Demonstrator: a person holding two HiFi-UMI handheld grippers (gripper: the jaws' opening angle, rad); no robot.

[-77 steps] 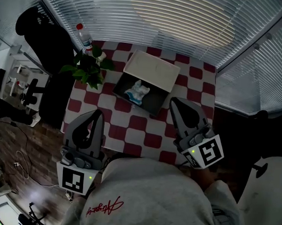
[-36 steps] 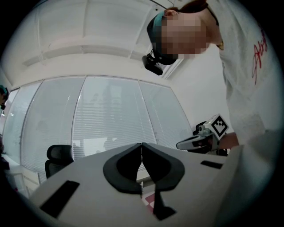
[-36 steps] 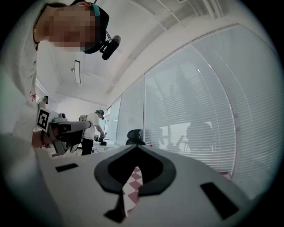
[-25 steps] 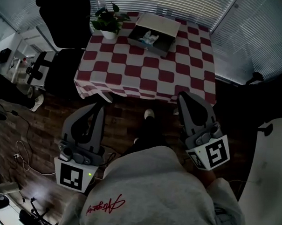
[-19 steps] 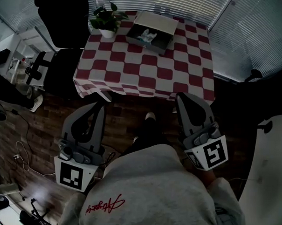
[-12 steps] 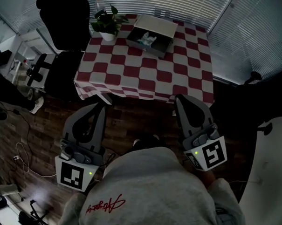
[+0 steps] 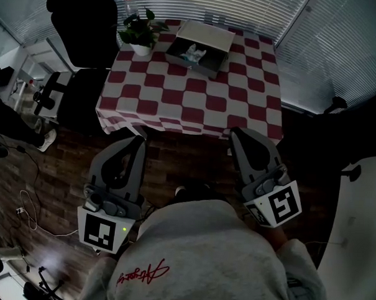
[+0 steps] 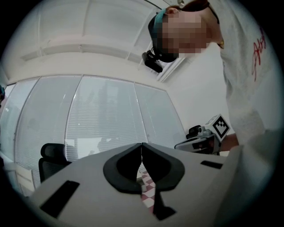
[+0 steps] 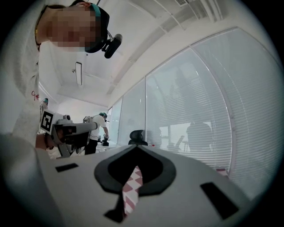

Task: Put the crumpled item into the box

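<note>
The open dark box (image 7: 199,46) with its white lid tilted up stands at the far side of the red-and-white checked table (image 7: 190,96). The pale crumpled item (image 7: 193,52) lies inside it. Both grippers are held low near my body, over the wooden floor and short of the table's near edge. My left gripper (image 7: 137,140) is shut with nothing in it, its jaws meeting at the tips (image 8: 141,144). At the right, my right gripper (image 7: 237,133) is also shut and empty (image 9: 135,147). Checked cloth shows through each jaw gap.
A potted plant (image 7: 141,31) and a red-capped bottle (image 7: 129,3) stand at the table's far left corner. A black office chair (image 7: 81,23) sits left of the table. Cables lie on the brick-patterned floor (image 7: 24,201). Blinds line the walls behind.
I have backed away from the table: 3.1 s ago both grippers hung over the cloth near the box, now they are over the floor. Over the last second the view has barely shifted.
</note>
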